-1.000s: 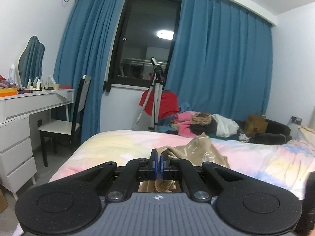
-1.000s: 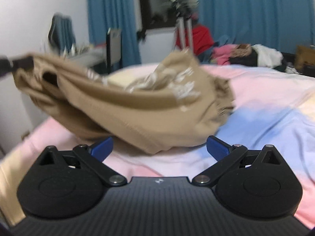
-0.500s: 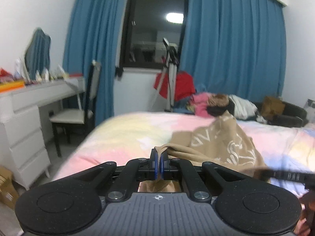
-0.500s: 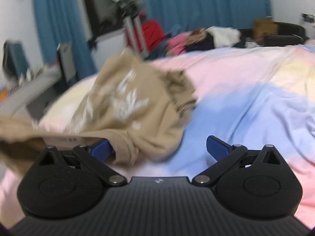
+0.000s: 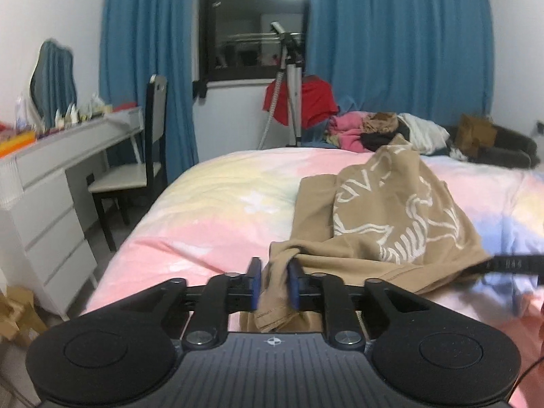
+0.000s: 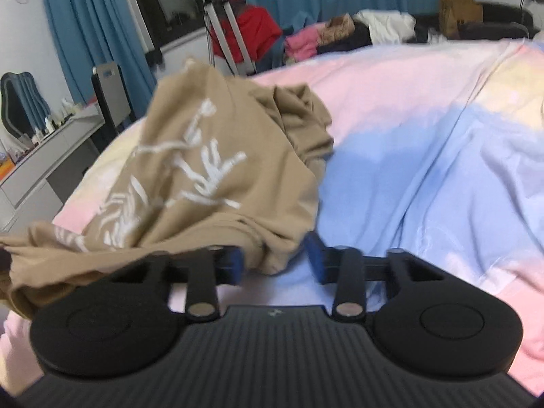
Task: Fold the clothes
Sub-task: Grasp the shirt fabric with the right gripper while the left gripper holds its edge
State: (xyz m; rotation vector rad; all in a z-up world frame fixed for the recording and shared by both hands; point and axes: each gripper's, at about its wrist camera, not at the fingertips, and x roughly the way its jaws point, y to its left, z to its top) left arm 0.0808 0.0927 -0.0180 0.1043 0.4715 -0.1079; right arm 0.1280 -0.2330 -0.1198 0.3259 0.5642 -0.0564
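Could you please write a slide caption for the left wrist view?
Left gripper pinching a corner of the tan printed shirt lying on the pastel bedspread.

Blue curtains (image 5: 401, 51) around a dark window (image 5: 253, 20); white dresser (image 5: 51, 183), chair (image 5: 136, 166), pastel bed (image 5: 238, 197).

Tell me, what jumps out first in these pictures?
A crumpled tan T-shirt with a white print sprawls across the pastel pink, yellow and blue bedspread, one bunched edge between the fingers of the left claw. Behind hang tall blue curtains framing a dark window.
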